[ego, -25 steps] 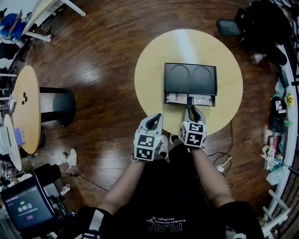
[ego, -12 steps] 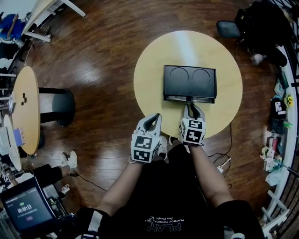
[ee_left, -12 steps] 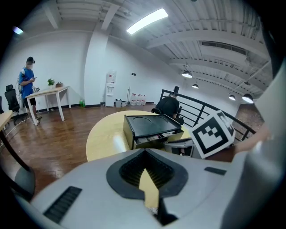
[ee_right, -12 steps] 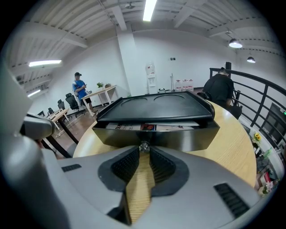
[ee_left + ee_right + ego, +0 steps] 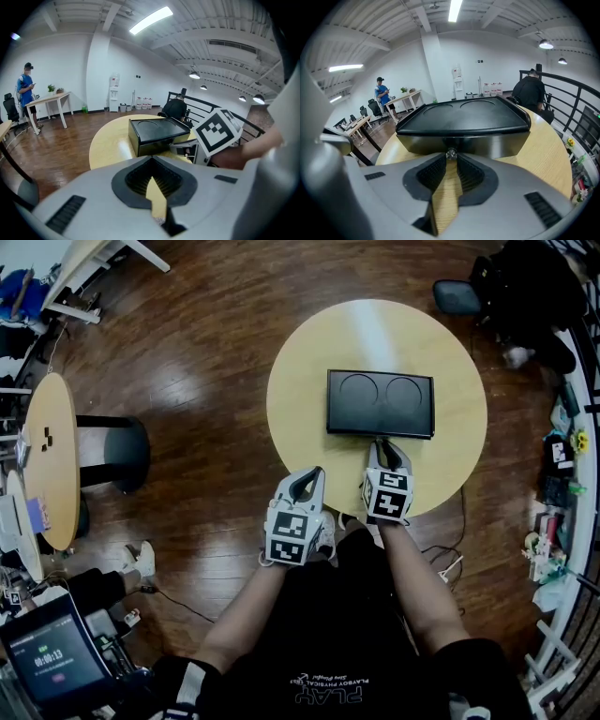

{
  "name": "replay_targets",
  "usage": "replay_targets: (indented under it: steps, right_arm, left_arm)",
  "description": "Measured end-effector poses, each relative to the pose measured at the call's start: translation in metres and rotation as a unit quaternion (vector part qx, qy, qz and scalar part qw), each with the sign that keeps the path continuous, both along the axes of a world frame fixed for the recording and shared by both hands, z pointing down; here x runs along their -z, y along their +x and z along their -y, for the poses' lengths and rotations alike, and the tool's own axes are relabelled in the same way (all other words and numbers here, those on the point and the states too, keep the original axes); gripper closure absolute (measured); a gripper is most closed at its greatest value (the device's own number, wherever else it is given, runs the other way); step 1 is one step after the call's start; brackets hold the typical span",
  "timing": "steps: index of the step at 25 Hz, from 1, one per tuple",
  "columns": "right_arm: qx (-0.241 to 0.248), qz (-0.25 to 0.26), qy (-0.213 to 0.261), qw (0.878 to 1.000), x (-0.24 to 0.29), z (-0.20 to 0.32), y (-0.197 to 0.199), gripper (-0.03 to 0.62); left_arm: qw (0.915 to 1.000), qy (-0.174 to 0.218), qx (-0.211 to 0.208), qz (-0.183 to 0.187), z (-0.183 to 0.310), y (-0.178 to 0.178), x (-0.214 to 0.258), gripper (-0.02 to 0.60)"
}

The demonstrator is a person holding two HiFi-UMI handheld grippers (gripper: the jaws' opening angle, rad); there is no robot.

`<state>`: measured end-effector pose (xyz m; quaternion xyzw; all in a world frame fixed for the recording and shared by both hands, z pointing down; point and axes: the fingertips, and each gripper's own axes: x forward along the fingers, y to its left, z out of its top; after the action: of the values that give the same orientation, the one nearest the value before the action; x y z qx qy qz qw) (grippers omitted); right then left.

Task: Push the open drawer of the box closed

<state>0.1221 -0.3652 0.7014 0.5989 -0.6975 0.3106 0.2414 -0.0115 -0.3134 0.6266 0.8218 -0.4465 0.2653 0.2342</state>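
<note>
Though shut, drawer (image 5: 497, 144) (at hand-held gripper (image 5: 451, 161))

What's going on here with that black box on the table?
A person stands at a round table with a gripper in each hand. The right gripper, jaws together, has its tip against the small knob on the front of the black box, whose drawer looks fully in. The left gripper, shut and empty, hovers near the table's edge, clear of the box.
</note>
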Motion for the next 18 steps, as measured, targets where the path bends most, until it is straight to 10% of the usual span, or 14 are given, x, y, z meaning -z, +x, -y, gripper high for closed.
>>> replay_targets:
  steps: [18]
  right_arm:
    - [0.003,-0.012,0.002,1.0,0.001,0.008,-0.007,0.516]
  left_arm:
    - [0.9998,-0.015,0.013,0.0,-0.003,-0.013,0.003,0.584]
